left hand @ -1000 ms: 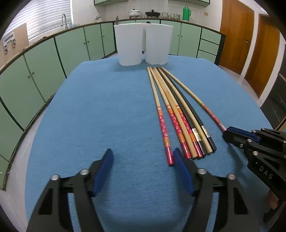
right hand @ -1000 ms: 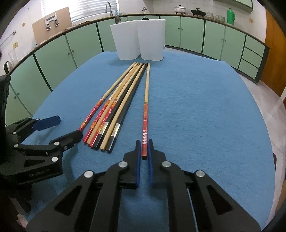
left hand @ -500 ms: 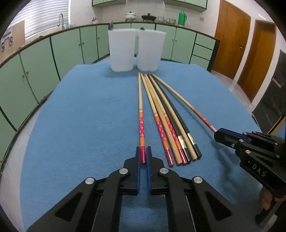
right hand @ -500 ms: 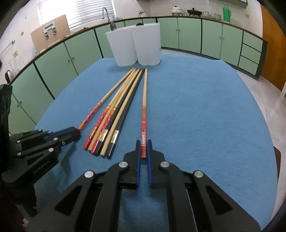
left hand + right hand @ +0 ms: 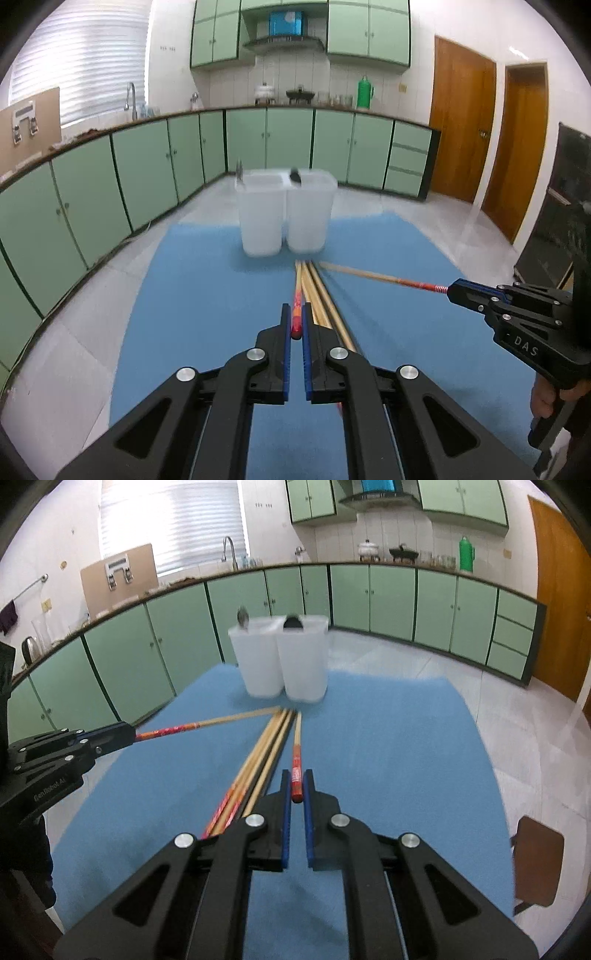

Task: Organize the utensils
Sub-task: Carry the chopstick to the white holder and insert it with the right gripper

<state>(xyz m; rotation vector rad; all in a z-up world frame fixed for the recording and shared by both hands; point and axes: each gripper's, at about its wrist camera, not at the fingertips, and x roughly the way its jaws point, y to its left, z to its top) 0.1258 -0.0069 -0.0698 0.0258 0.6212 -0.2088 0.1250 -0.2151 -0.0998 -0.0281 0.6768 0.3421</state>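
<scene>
Green-cabinet kitchen, tiled floor, blue-covered table (image 5: 192,295) carrying two white translucent containers (image 5: 286,214) side by side at its far end. Left wrist view: left claw (image 5: 295,332) pinching the red butt of one chopstick (image 5: 296,306), shaft running forward toward the containers, far tip down among the bundle of remaining chopsticks (image 5: 325,302) lying on the cloth. Off to the right, right claw (image 5: 452,290) clamped on a second chopstick (image 5: 373,275) by its red-banded end, shaft slanting in toward the same spot just short of the containers. Right wrist view: right claw (image 5: 296,799) closed on that chopstick's red end (image 5: 296,768), bundle (image 5: 258,760) just left of it on the blue cloth (image 5: 388,757); left claw (image 5: 127,734) at frame left, gripping its own chopstick (image 5: 207,722), tip converging with the others before the containers (image 5: 282,657). Something dark already poking above each container rim, too blurred to name. Judged risks: both sticks held only at the very butt, so likely to pivot or droop in the grip once fully lifted; the two tips converging, so apt to cross or knock each other; a dragging tip liable to scatter the bundle; the light containers easily tipped or shoved by a misaimed tip striking the rim.
</scene>
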